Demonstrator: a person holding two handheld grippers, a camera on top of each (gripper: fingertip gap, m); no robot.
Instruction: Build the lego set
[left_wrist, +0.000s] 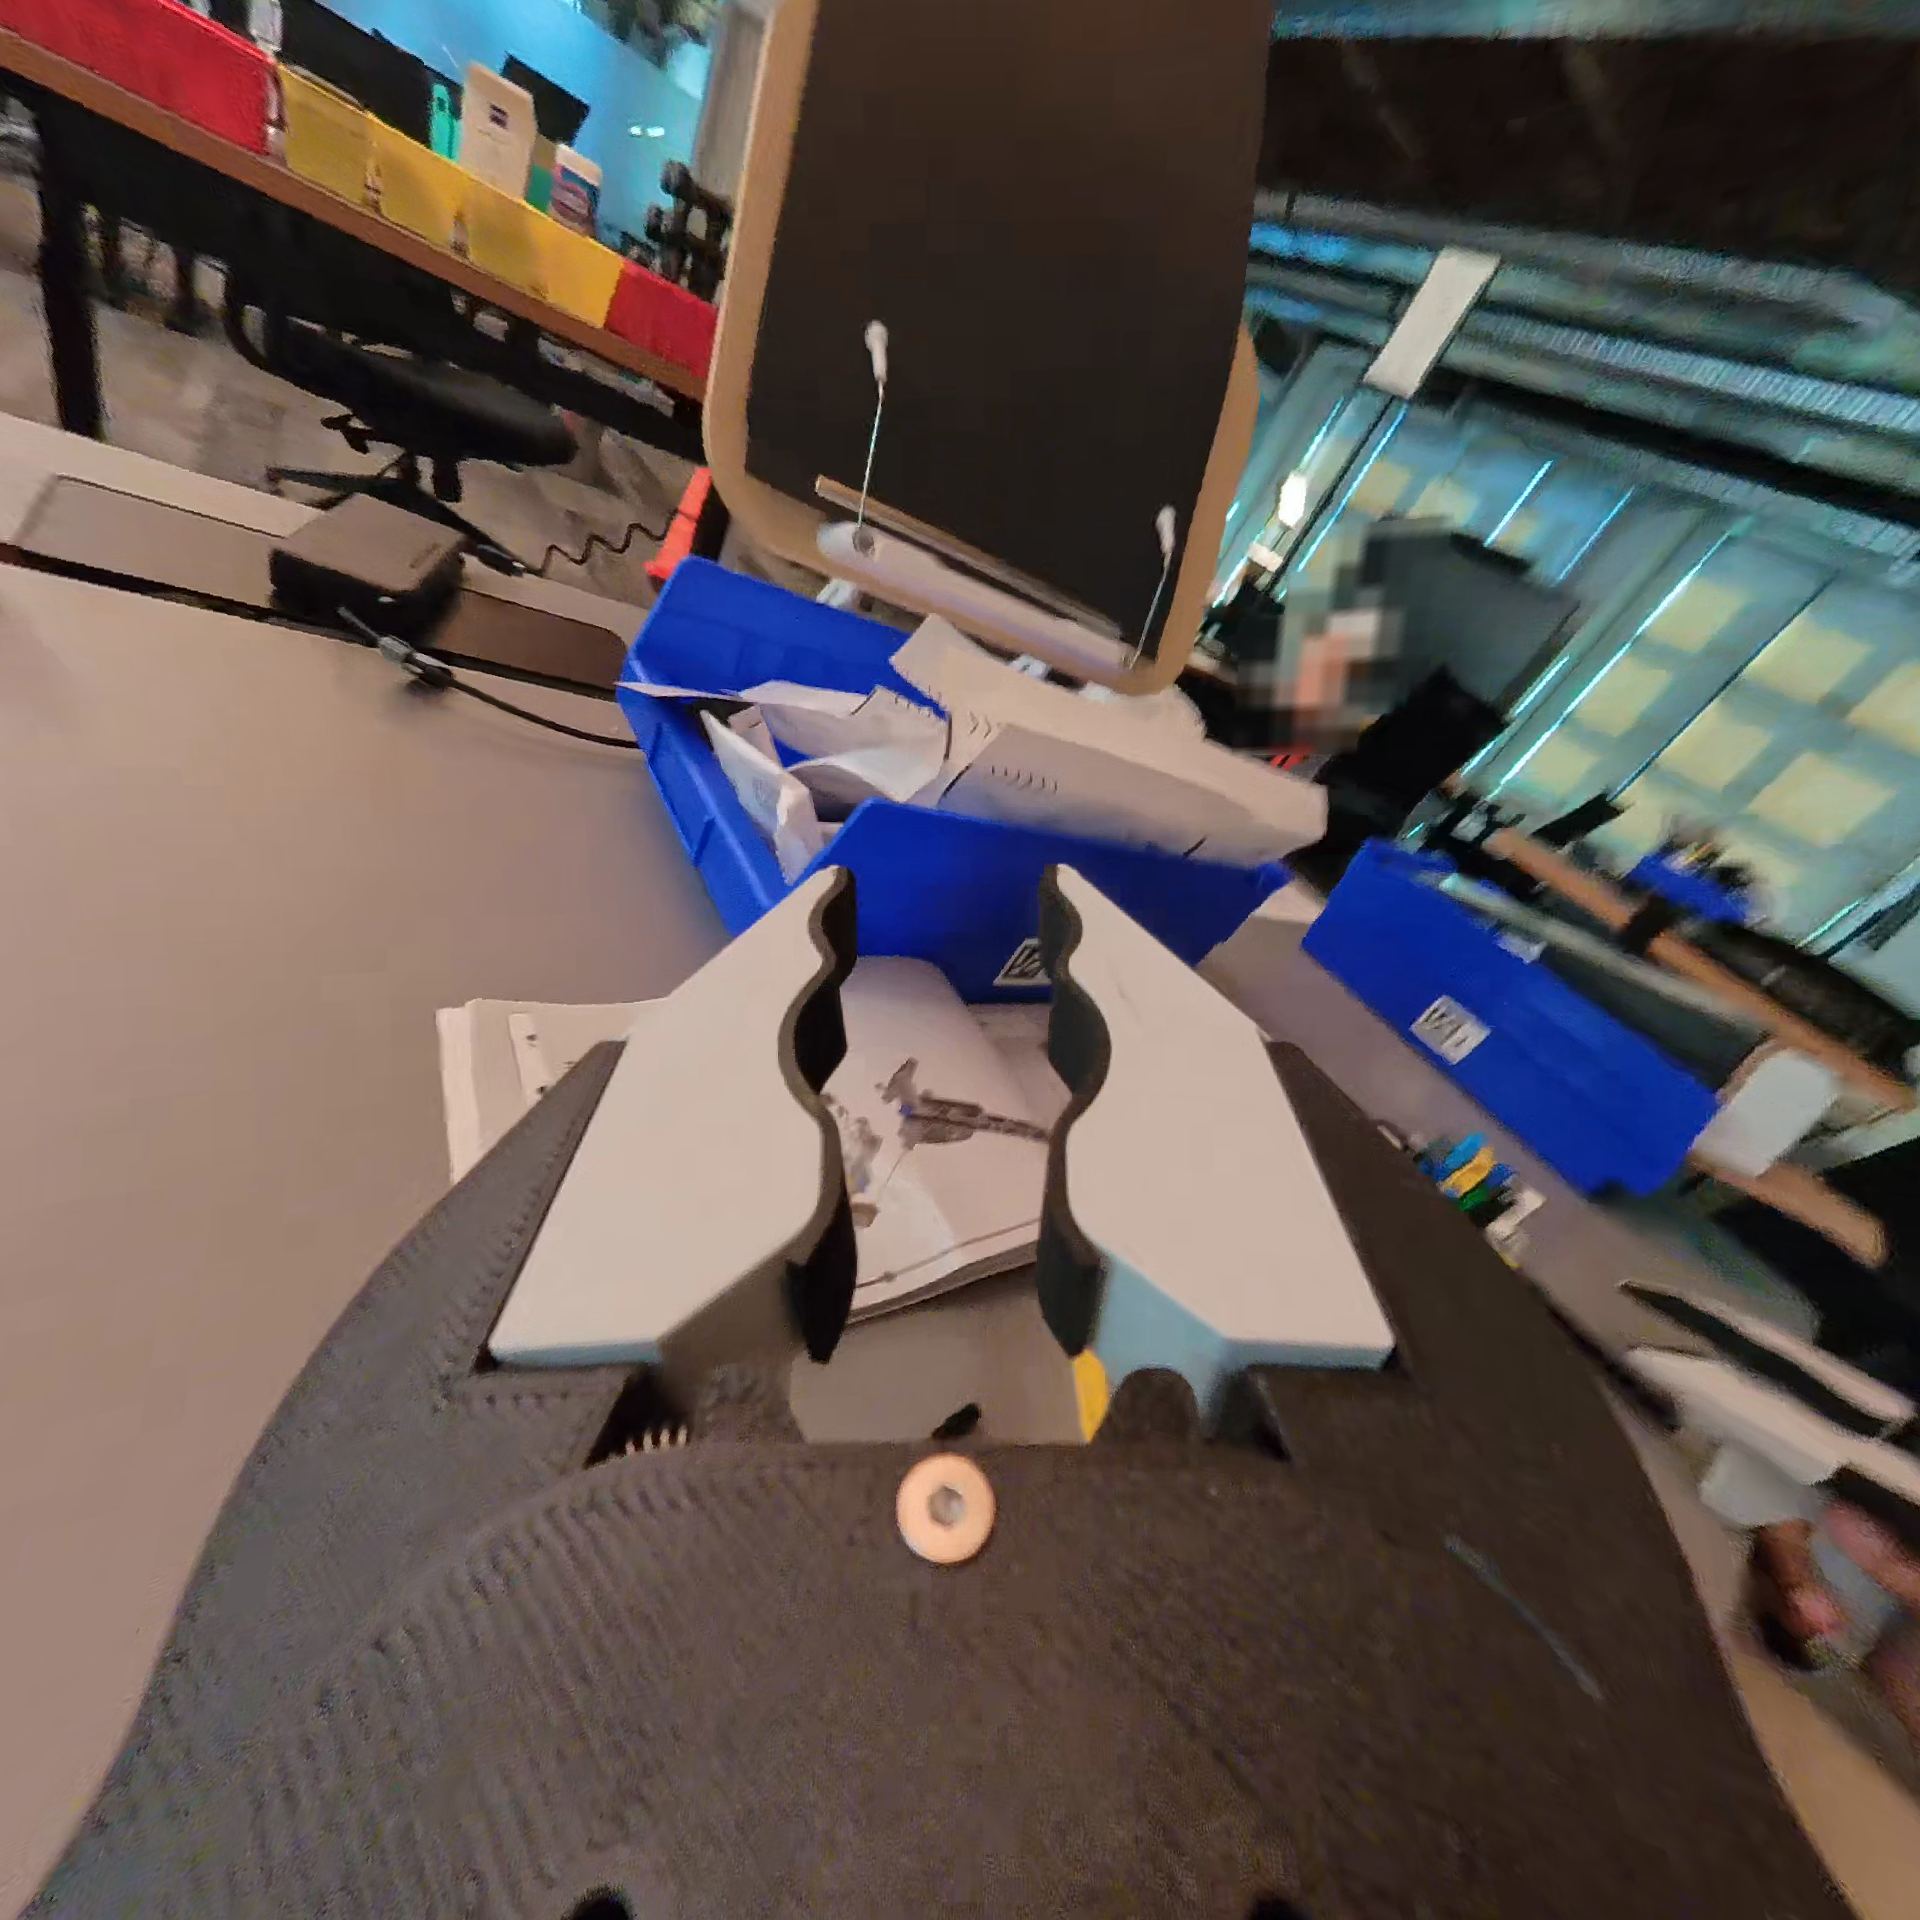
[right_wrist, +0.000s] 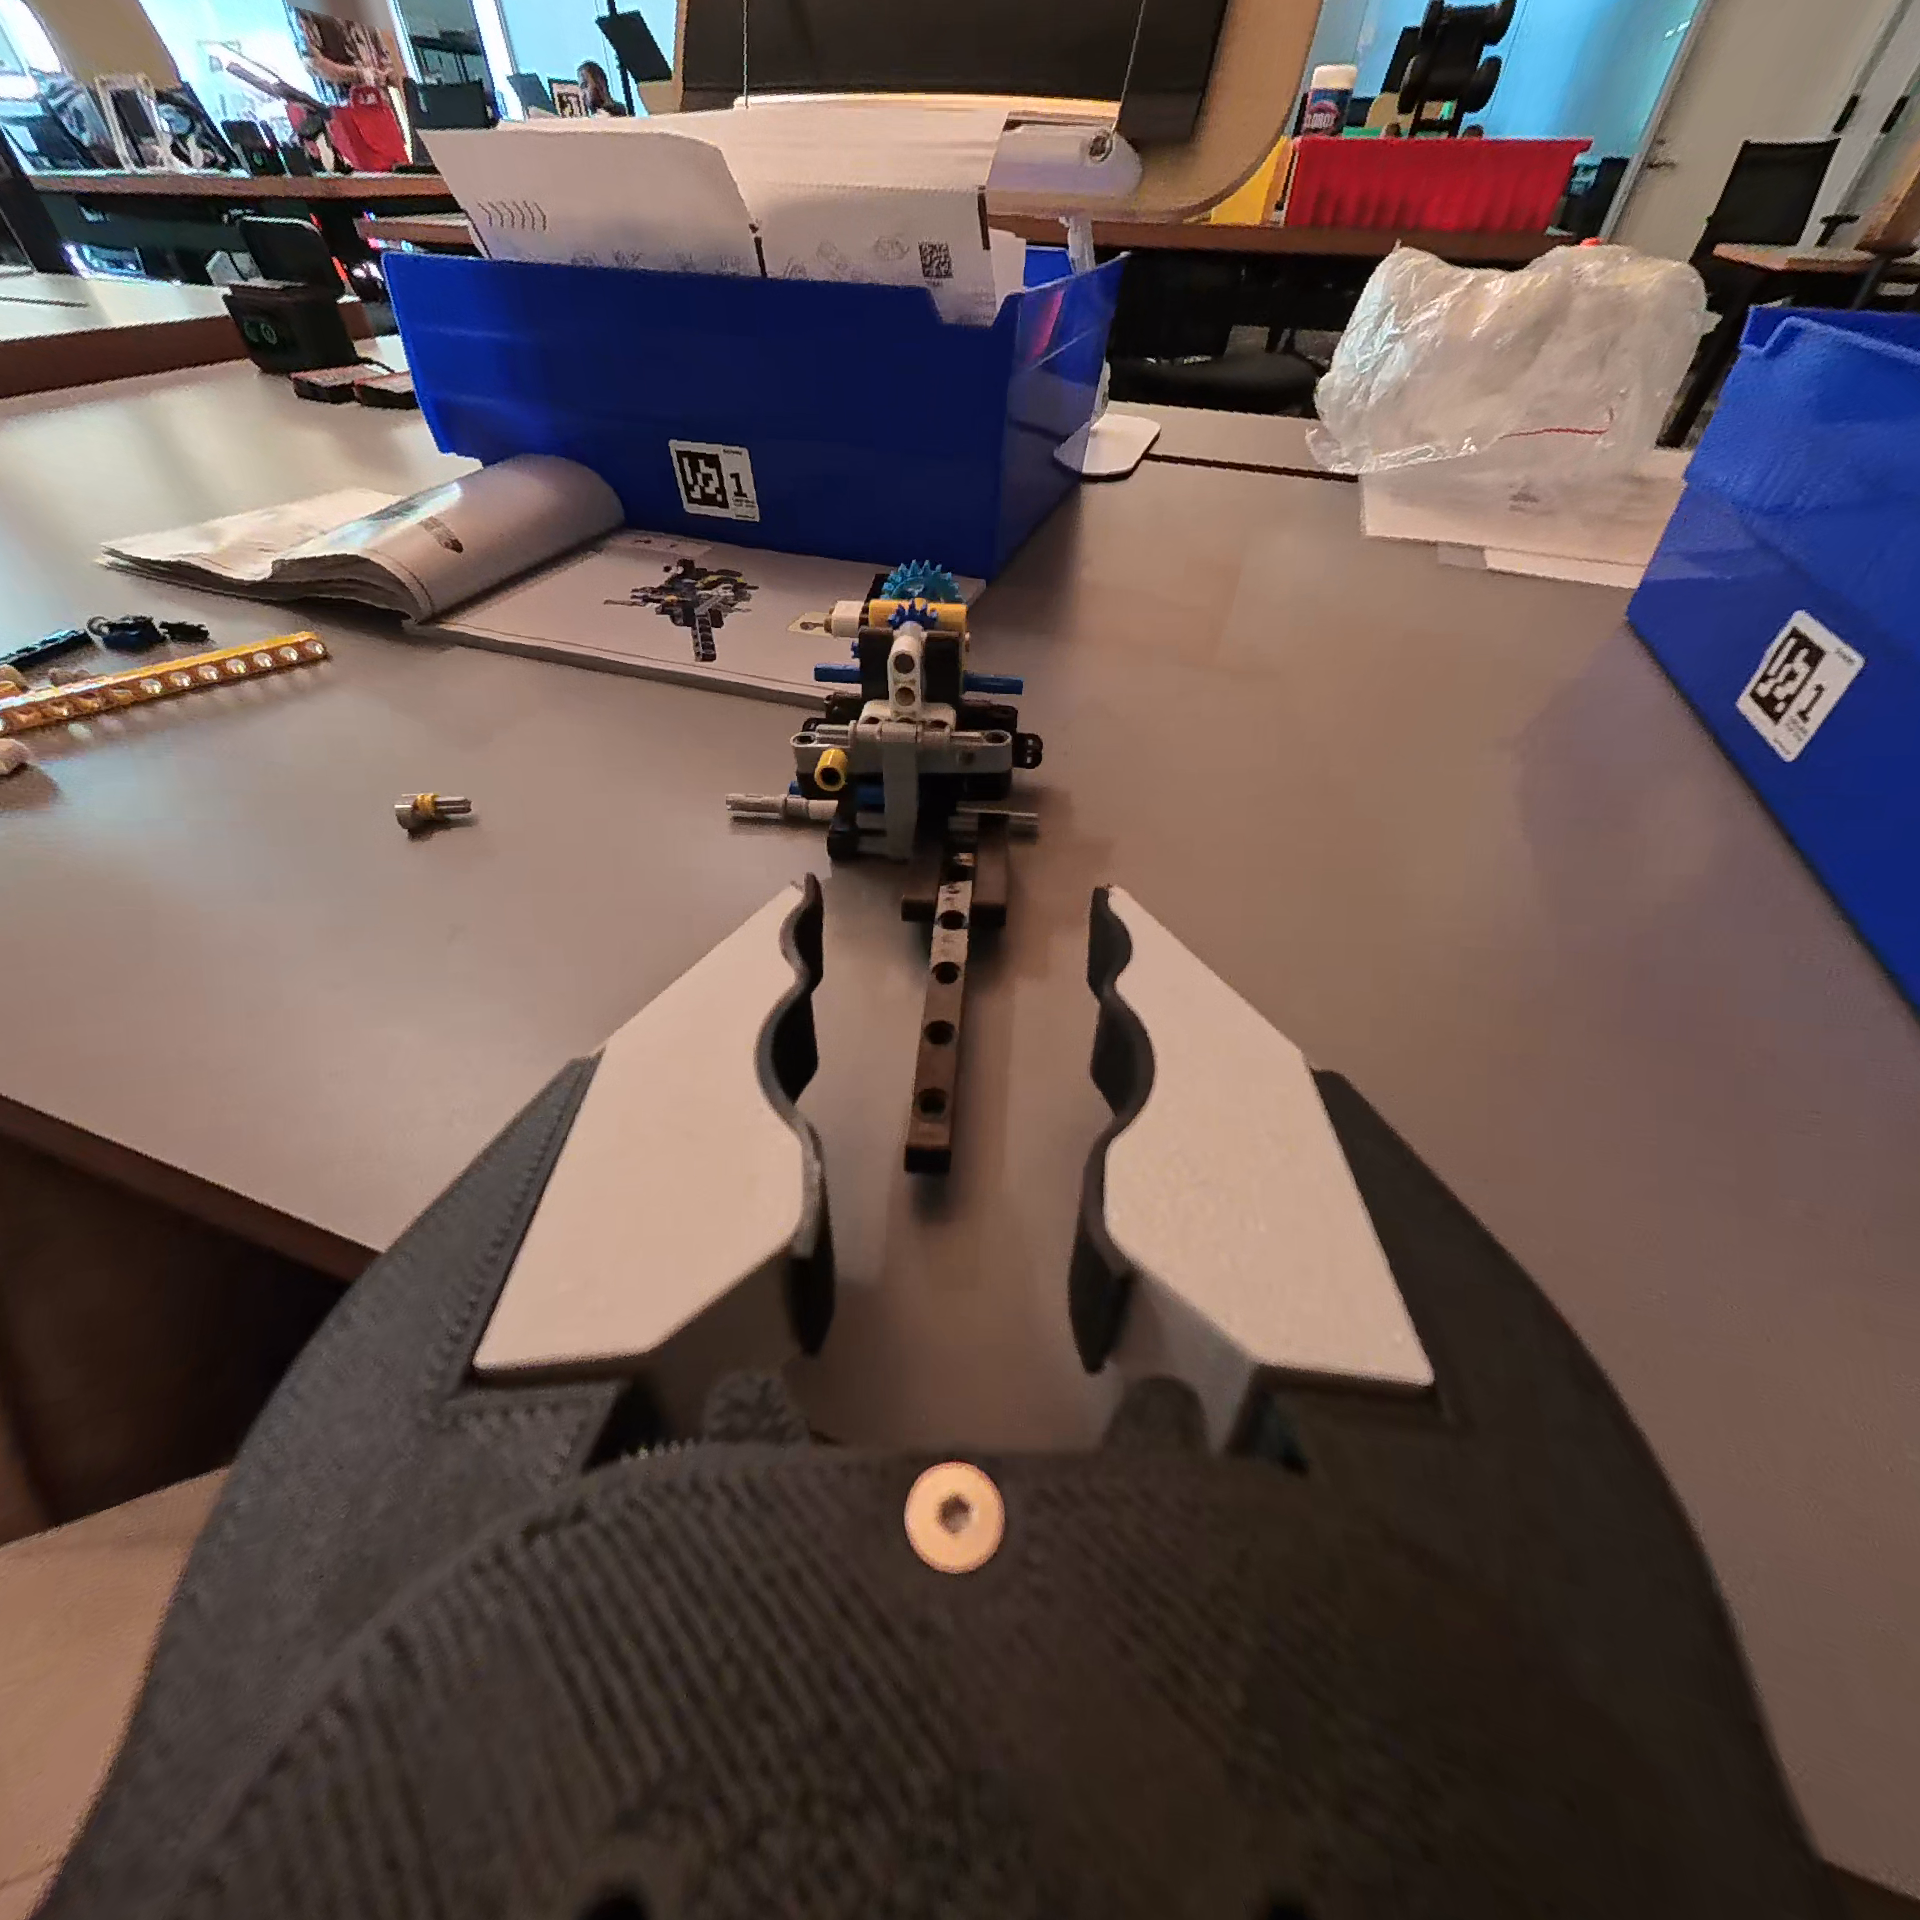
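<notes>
- The right gripper (right_wrist: 956, 1039) is hovering with jaws released, empty, straddling the dark holed beam (right_wrist: 943, 1023) jutting from the half-built lego model (right_wrist: 902, 727).
- The model is sitting on the smooth table (right_wrist: 1351, 831), just in front of the open instruction booklet (right_wrist: 582, 592).
- Judging by this, a grasp of the beam is coming; it calls for lowering and closing squarely.
- The left gripper (left_wrist: 948, 1060) is also hanging unclenched, empty, above the booklet's matte pages.

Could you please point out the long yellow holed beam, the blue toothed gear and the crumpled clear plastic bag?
Long yellow holed beam (right_wrist: 166, 681), right wrist view, mid-length.
Blue toothed gear (right_wrist: 918, 579), right wrist view, toothed face.
Crumpled clear plastic bag (right_wrist: 1496, 353), right wrist view, centre.
</notes>
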